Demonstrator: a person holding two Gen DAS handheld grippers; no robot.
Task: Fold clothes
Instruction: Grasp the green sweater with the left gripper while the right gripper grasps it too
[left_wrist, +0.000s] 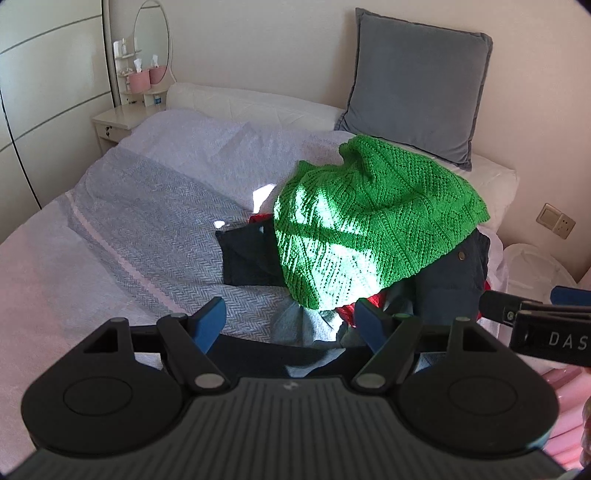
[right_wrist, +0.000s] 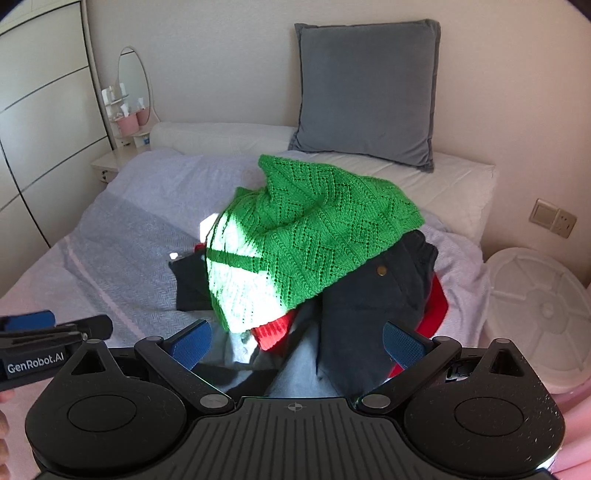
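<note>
- From my left wrist camera, the left gripper (left_wrist: 291, 325) hangs just short of the near edge of the clothes pile, its two blue-padded fingers (left_wrist: 212, 321) spread apart with nothing between them.
- The pile sits on the bed (left_wrist: 122, 236), toward its right side, with a green knit sweater (left_wrist: 369, 225) draped over the top and a patch of sunlight across its front.
- Under the sweater I see a dark navy garment (left_wrist: 251, 258) spread flat to the left, dark trousers (left_wrist: 450, 280) with a brass button to the right, and a bit of red fabric (left_wrist: 347, 312) at the near edge.
- The right gripper (left_wrist: 535, 314) enters from the right edge; I cannot tell from here how its fingers stand.
- A grey cushion (left_wrist: 413, 85) leans against the wall behind the pile, on the white pillows.

- From my right wrist camera, the right gripper (right_wrist: 297, 341) also faces the pile, fingers wide apart and empty, spanning grey cloth (right_wrist: 291, 369) and the trousers (right_wrist: 369, 306).
- The green knit sweater (right_wrist: 314, 236) caps the pile, with the red fabric (right_wrist: 271, 330) poking out below its sunlit hem.
- The left gripper (right_wrist: 48, 326) shows at the left edge, beside the pile over the bed's striped blanket (right_wrist: 122, 258).
- A white round lid or tub (right_wrist: 535, 306) stands off the bed to the right.
</note>
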